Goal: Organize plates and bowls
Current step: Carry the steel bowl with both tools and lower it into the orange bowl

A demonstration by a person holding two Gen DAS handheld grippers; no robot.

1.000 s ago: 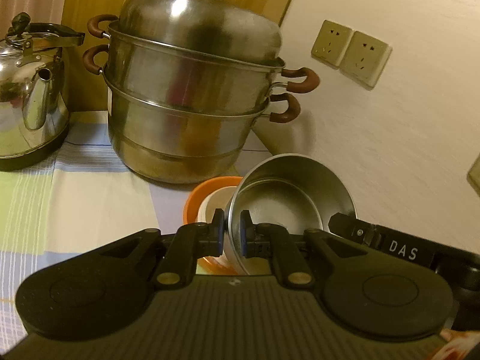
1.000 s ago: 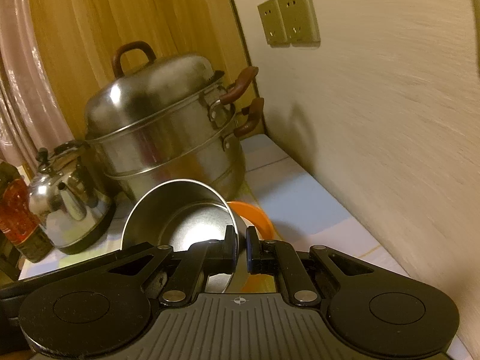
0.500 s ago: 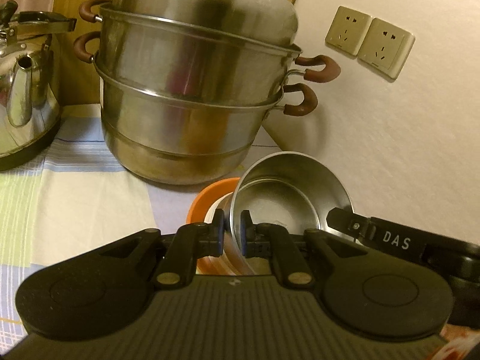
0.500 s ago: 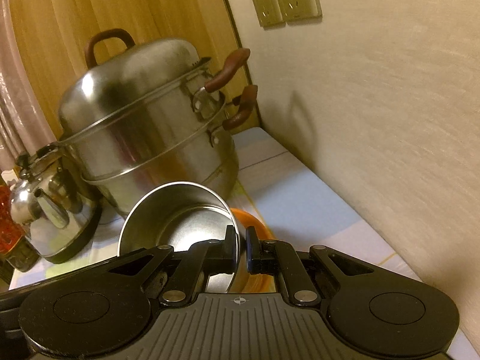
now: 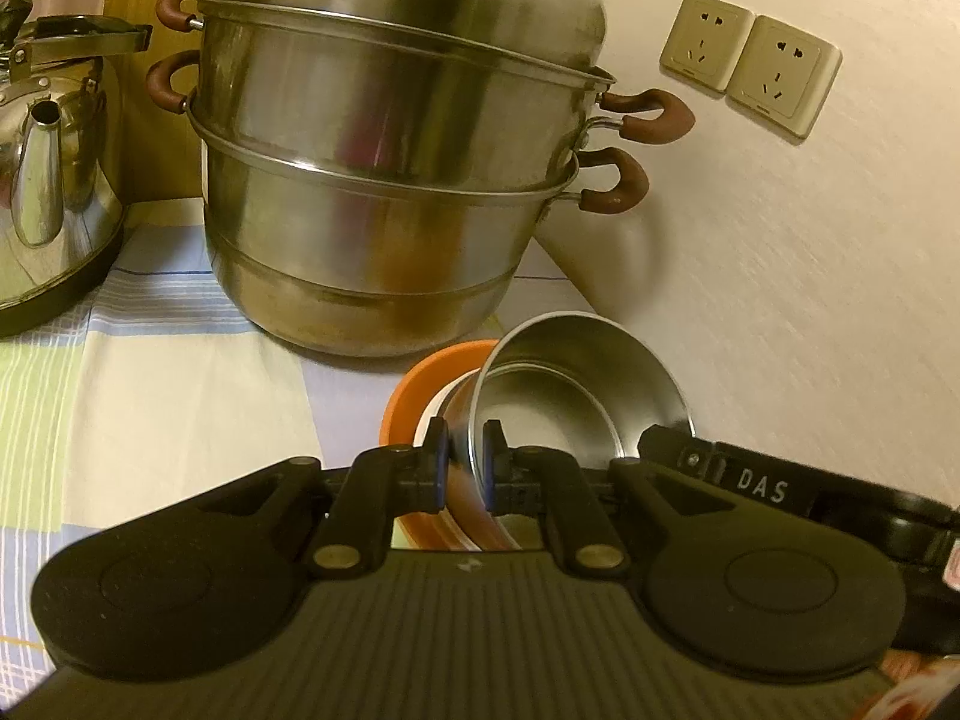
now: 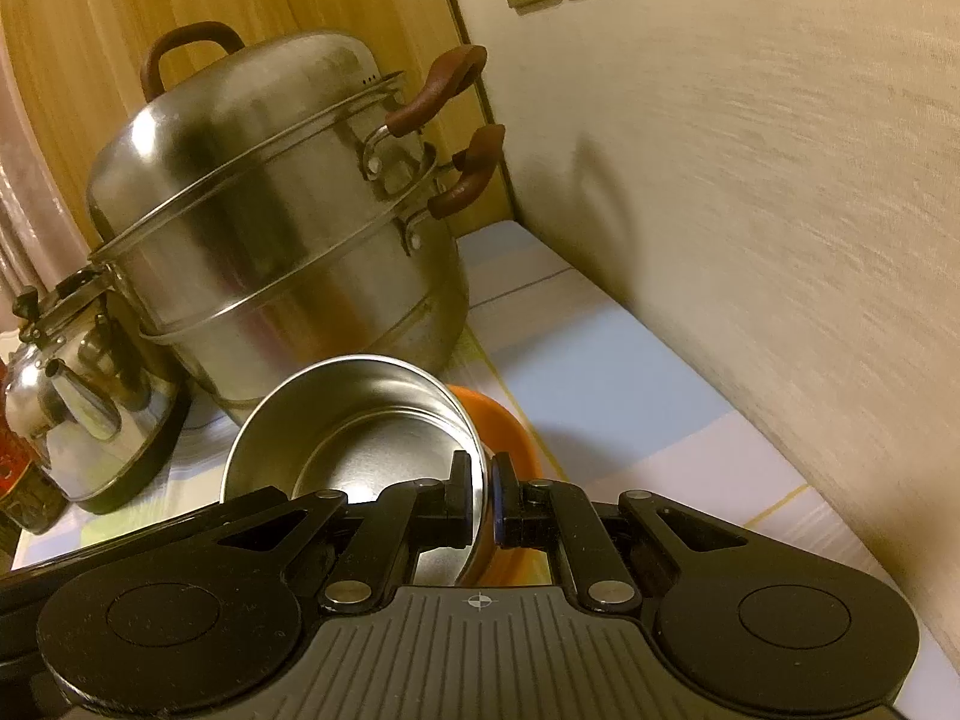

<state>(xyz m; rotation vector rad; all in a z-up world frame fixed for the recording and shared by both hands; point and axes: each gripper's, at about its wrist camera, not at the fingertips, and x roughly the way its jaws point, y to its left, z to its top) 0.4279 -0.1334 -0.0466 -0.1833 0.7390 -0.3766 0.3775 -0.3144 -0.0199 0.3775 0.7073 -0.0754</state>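
A steel bowl (image 5: 570, 396) (image 6: 360, 420) hangs tilted between both grippers, just over an orange bowl (image 5: 432, 384) (image 6: 510, 426) on the tablecloth. My left gripper (image 5: 465, 462) is shut on the steel bowl's left rim, one pad inside and one outside. On the opposite rim my right gripper (image 6: 483, 498) is shut the same way; its body, labelled DAS (image 5: 756, 486), shows in the left wrist view. Something white (image 5: 433, 420) lies inside the orange bowl, mostly hidden. I cannot tell whether the steel bowl touches the orange one.
A tall two-tier steel steamer pot (image 5: 390, 180) (image 6: 282, 240) stands right behind the bowls. A steel kettle (image 5: 48, 180) (image 6: 84, 408) is to its left, with a red jar (image 6: 15, 468) beside it. The wall with two sockets (image 5: 750, 60) runs close along the right.
Both grippers have sunk and moved nearer the steamer pot, carrying the steel bowl down towards the orange bowl. Both grips on the rim are unchanged.
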